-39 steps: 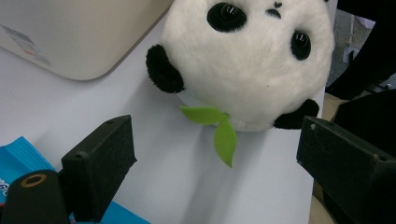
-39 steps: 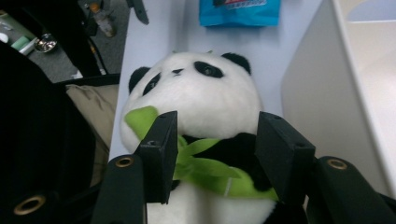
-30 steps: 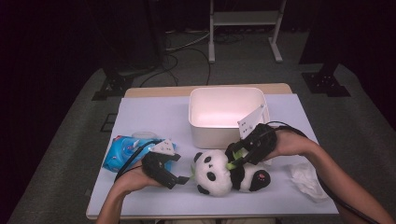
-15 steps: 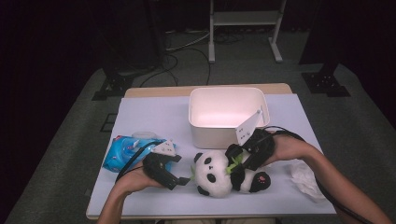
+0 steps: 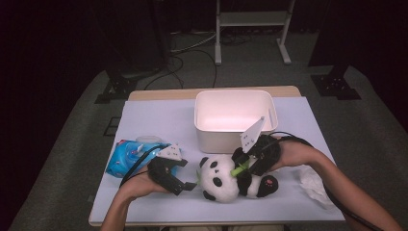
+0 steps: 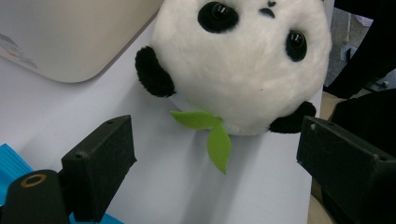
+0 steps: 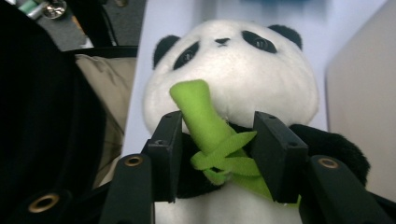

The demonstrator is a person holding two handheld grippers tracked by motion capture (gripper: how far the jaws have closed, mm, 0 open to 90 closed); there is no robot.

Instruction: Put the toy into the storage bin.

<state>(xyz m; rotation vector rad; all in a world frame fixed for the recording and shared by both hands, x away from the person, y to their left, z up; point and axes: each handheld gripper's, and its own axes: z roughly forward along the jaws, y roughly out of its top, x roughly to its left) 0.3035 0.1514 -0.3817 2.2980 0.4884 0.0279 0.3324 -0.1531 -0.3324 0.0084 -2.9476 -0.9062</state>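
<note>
A black-and-white panda plush (image 5: 219, 179) lies on the white table, holding a green bamboo stalk (image 7: 205, 121) at its chest. My right gripper (image 5: 242, 167) comes in from the right over its body. In the right gripper view its jaws (image 7: 217, 135) stand on either side of the bamboo and the black chest fur; they have just been closing, and I see no firm press. My left gripper (image 5: 186, 187) rests open on the table just left of the panda's head (image 6: 238, 70). A green leaf (image 6: 212, 135) lies between its spread jaws, and no pad touches it.
A white plastic bin (image 5: 233, 137) stands right behind the panda. Left of my left hand lies a blue packet (image 5: 127, 156). A crumpled white tissue (image 5: 312, 180) sits at the right, beside my right forearm. The table's front edge (image 5: 216, 222) is close below the plush.
My right gripper has sunk a little onto the panda's chest and its jaws have narrowed around the bamboo. The left gripper has kept still.
</note>
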